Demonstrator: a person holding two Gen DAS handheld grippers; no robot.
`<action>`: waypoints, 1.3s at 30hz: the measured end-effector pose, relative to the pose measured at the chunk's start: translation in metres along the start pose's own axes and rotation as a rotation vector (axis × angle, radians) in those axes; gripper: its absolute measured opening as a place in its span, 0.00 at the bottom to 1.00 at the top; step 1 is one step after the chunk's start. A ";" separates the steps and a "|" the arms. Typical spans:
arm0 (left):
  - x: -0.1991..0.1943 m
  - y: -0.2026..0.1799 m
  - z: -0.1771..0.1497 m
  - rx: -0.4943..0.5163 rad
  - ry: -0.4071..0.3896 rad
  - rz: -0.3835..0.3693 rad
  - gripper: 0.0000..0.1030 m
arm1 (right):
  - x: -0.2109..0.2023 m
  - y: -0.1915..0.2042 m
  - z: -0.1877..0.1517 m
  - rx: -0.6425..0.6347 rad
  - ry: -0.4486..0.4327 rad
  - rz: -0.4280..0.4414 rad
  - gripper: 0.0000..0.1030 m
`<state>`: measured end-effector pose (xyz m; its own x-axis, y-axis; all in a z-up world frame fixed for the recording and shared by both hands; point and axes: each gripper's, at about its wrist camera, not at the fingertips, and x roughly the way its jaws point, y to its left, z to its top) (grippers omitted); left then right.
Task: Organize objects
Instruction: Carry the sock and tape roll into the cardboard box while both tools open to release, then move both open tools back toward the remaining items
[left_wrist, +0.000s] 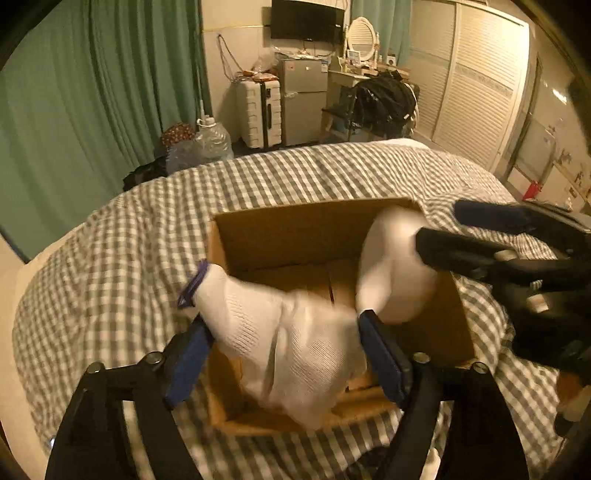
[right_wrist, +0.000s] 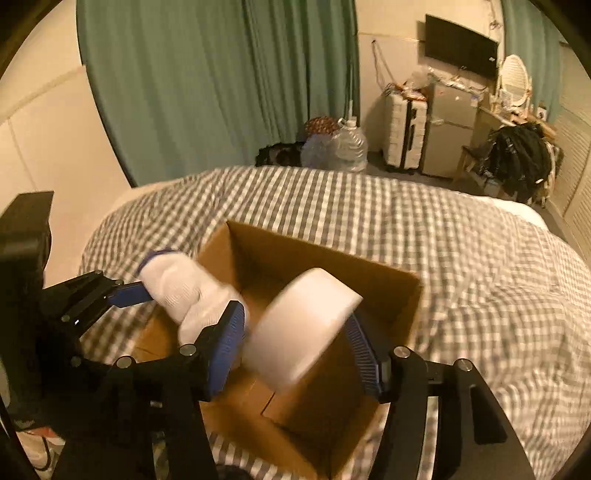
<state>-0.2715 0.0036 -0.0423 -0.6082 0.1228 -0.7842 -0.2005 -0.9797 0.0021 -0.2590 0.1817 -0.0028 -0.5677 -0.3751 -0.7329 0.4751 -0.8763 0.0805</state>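
Note:
An open cardboard box (left_wrist: 295, 236) sits on a grey checked bed cover; it also shows in the right wrist view (right_wrist: 388, 291). My left gripper (left_wrist: 284, 332) is shut on a white sock (left_wrist: 295, 343) with a purple cuff, held over the box's near left part; this sock also shows in the right wrist view (right_wrist: 184, 291). My right gripper (right_wrist: 295, 328) is shut on a white round disc-shaped object (right_wrist: 303, 325), held tilted over the box; the disc also shows in the left wrist view (left_wrist: 391, 266).
The checked bed cover (right_wrist: 461, 258) spreads around the box. Beyond the bed stand green curtains (left_wrist: 92, 92), a water jug (left_wrist: 214, 140), a white suitcase (left_wrist: 258, 110), a small fridge (left_wrist: 303, 99) and a chair piled with dark clothes (left_wrist: 384, 103).

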 end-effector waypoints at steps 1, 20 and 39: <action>-0.008 -0.001 0.001 -0.001 -0.010 0.002 0.86 | -0.017 0.002 0.000 -0.004 -0.018 -0.020 0.60; -0.184 -0.012 -0.037 0.025 -0.182 0.058 0.93 | -0.210 0.056 -0.034 -0.084 -0.143 -0.162 0.69; -0.150 -0.018 -0.141 -0.051 -0.151 0.105 0.93 | -0.185 0.109 -0.148 -0.120 -0.040 -0.175 0.70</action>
<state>-0.0681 -0.0193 -0.0117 -0.7330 0.0377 -0.6792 -0.0925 -0.9947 0.0447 -0.0031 0.2001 0.0414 -0.6735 -0.2339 -0.7012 0.4420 -0.8878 -0.1283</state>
